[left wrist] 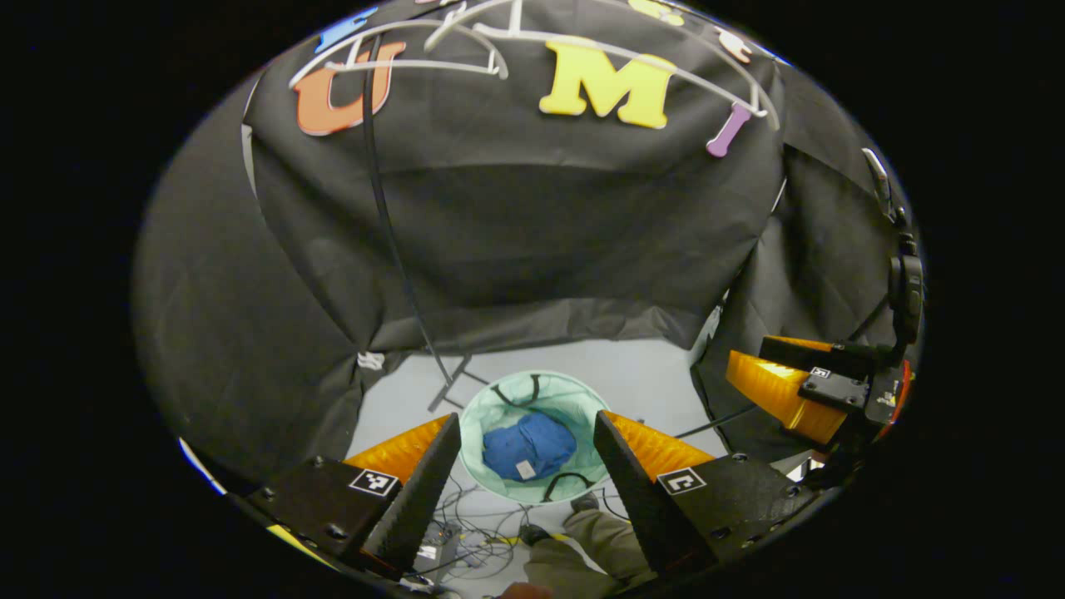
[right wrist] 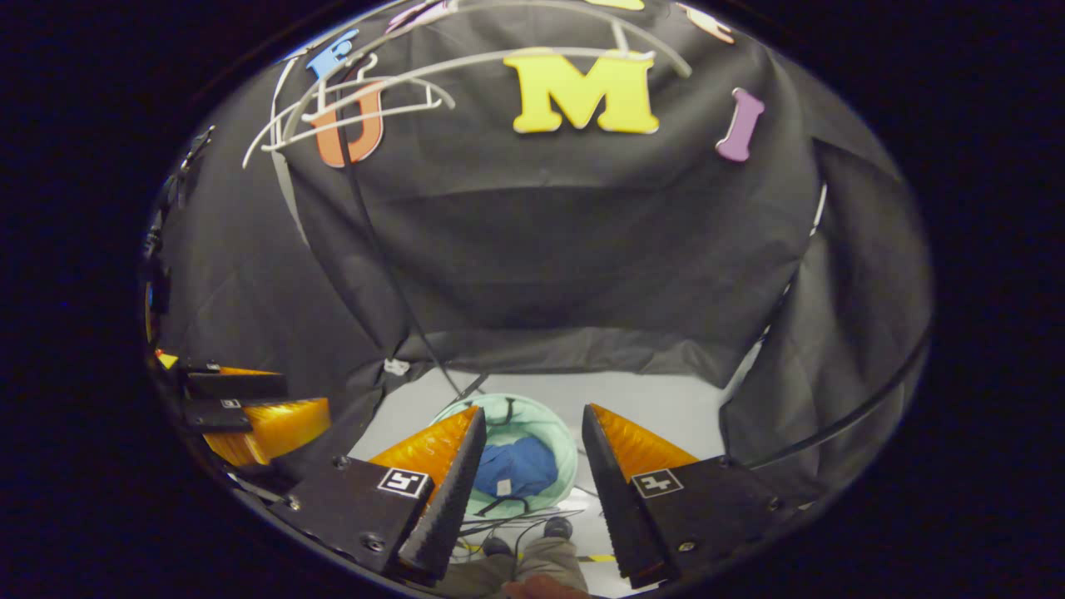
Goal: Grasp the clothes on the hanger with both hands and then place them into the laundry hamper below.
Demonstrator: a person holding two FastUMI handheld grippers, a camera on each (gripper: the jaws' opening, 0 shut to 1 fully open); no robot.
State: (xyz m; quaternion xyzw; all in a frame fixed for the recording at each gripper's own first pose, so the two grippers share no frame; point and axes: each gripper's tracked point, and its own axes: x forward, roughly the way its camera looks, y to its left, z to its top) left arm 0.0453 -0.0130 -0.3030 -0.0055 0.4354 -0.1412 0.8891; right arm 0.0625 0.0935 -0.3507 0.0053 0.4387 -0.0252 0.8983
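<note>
A blue garment (left wrist: pixel 529 447) lies bunched inside the round pale-green mesh hamper (left wrist: pixel 487 402) on the grey floor, well below both grippers. In the left gripper view my left gripper (left wrist: pixel 527 426) stands open above the hamper with nothing between its fingers; the right gripper (left wrist: pixel 778 378) shows at the right edge. The right gripper view shows my right gripper (right wrist: pixel 532 420) open and empty over the same hamper (right wrist: pixel 545 420) and blue garment (right wrist: pixel 516 467), with the left gripper (right wrist: pixel 258 416) at the far left. Bare white hangers (left wrist: pixel 399 62) (right wrist: pixel 358 104) hang on the rail at the top.
A black pole (left wrist: pixel 391 233) slants down to a stand foot beside the hamper. Loose cables (left wrist: pixel 466 532) lie on the floor in front of the hamper. A person's trouser legs and shoes (left wrist: pixel 582 532) stand just before it. Black cloth walls close in on all sides.
</note>
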